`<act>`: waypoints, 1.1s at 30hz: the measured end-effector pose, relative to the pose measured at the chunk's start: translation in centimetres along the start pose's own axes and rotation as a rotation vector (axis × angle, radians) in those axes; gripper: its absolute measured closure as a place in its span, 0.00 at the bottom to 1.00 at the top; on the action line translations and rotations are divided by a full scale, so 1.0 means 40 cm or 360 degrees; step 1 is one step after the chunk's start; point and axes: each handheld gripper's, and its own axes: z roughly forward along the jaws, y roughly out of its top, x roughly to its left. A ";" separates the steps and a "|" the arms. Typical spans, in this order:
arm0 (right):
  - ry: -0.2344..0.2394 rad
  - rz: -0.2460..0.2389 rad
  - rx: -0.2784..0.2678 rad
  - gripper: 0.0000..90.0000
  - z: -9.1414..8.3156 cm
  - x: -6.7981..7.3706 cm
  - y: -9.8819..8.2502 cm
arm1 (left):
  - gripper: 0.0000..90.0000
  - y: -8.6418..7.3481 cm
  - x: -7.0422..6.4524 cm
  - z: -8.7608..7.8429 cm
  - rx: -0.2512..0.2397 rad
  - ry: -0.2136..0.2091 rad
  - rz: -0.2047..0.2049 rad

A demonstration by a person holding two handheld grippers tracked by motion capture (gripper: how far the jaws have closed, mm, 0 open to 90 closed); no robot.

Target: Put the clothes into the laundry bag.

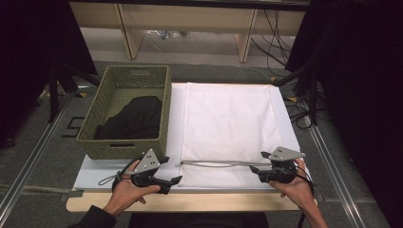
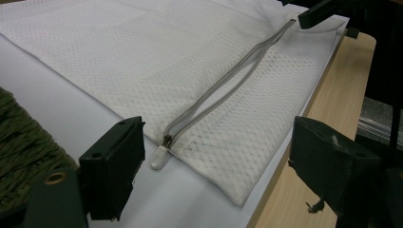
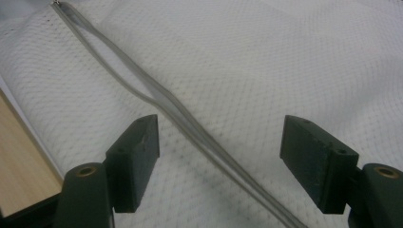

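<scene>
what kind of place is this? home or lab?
Likely a lab or recording setup, not a home: black curtains flank the table, loose cables trail on the floor, and metal rails run alongside. A person holds handheld grippers over a mesh laundry bag.

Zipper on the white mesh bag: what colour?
Grey zipper, with a white pull tab; clearest in the left gripper view.

We see left gripper (image 1: 160, 172) – black body, grey three-cornered plate on top with dark holes, thin black cable looping at lower left. Right gripper (image 1: 264, 167) – same black build, same grey plate. In gripper views: blocky matte black jaws, brass-ringed screw holes at base. Dark sleeve (image 1: 97, 218) at bottom left.
</scene>
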 end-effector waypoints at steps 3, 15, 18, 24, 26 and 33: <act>0.0014 -0.0020 0.0028 0.33 0.022 0.000 0.009 | 0.21 0.000 -0.002 0.000 0.0007 0.0010 -0.0004; 0.0086 -0.0255 0.0127 0.29 0.128 0.012 0.073 | 0.21 0.001 0.001 -0.002 0.0004 -0.0001 0.0013; 0.0087 -0.0282 0.0163 0.29 0.150 0.021 0.082 | 0.21 0.001 0.002 -0.001 0.0009 0.0005 0.0023; 0.0066 -0.0346 0.0256 0.29 0.164 0.024 0.074 | 0.21 0.003 0.002 -0.002 0.0008 0.0008 0.0031; 0.0028 -0.0359 0.0261 0.30 0.161 0.018 0.073 | 0.21 0.001 0.002 -0.001 0.0020 0.0013 0.0024; -0.0050 -0.0397 0.0304 0.35 0.164 0.011 0.071 | 0.21 0.002 0.000 -0.001 0.0021 0.0015 0.0013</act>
